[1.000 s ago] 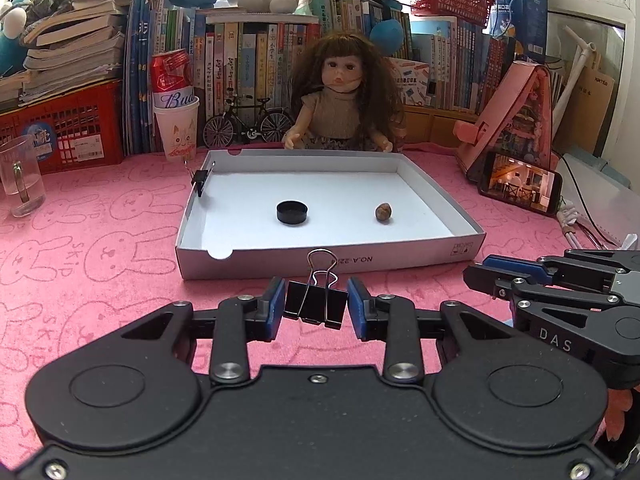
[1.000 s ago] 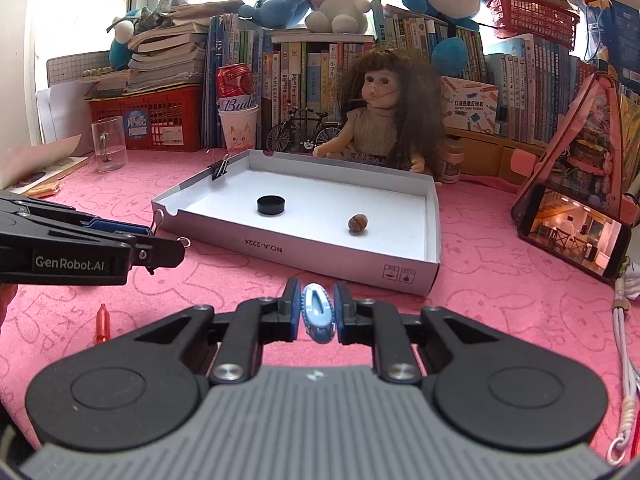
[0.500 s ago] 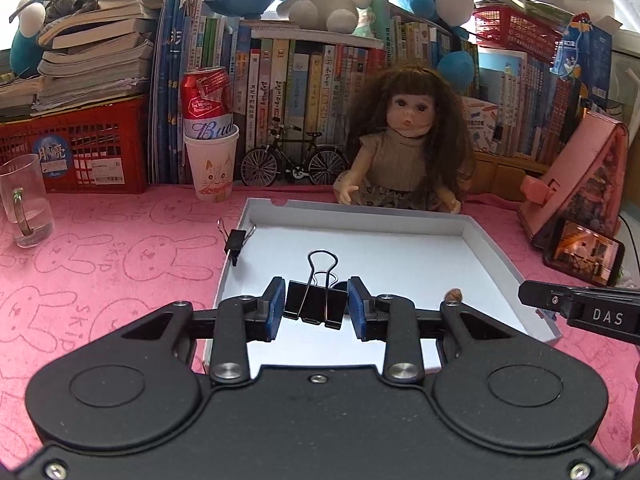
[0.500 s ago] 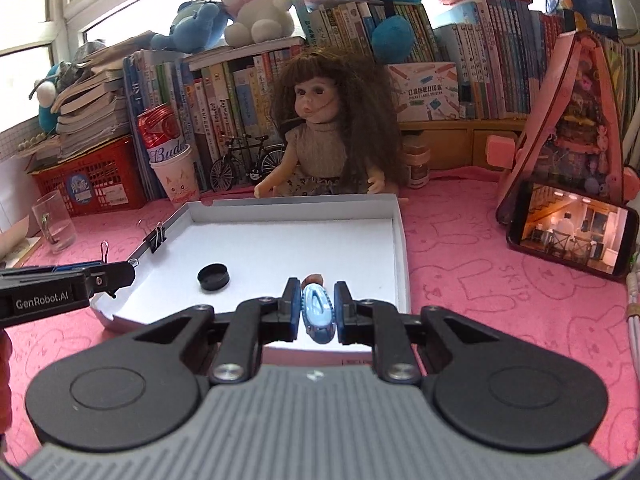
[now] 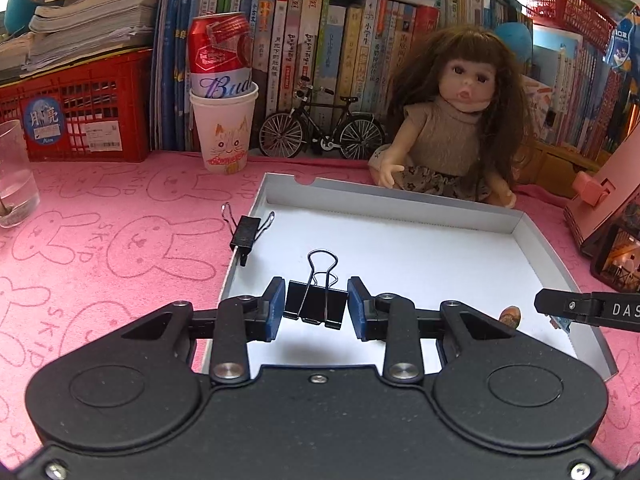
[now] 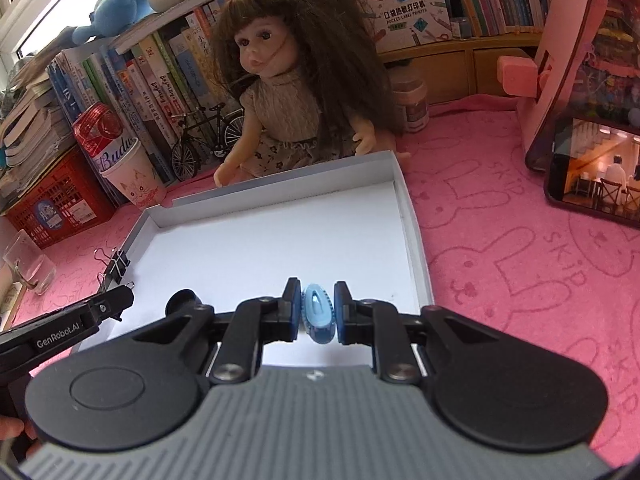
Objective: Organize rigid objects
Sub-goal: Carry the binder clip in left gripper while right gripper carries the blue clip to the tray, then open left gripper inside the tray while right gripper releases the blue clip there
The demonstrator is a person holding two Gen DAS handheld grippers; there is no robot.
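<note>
My left gripper (image 5: 316, 307) is shut on a black binder clip (image 5: 315, 304) with its wire handles pointing forward, held above the near left part of the white shallow box (image 5: 400, 196). My right gripper (image 6: 317, 314) is shut on a small blue oval object (image 6: 318, 312) above the box's (image 6: 416, 248) near right part. A second black binder clip (image 5: 245, 232) is clamped on the box's left wall, also seen as the clip (image 6: 117, 265) in the right wrist view. A black round cap (image 6: 183, 300) and a small brown nut (image 5: 510, 315) lie inside the box, each partly hidden by a gripper.
A doll (image 5: 452, 128) sits just behind the box. A paper cup holding a red can (image 5: 224, 128), a model bicycle (image 5: 320, 128), a red crate (image 5: 76, 116) and books line the back. A glass (image 5: 14, 184) stands left, a phone (image 6: 596, 176) and pink house right.
Both grippers have moved forward from in front of the box to above its floor, each still holding its object. The right wrist has rolled, tilting its view.
</note>
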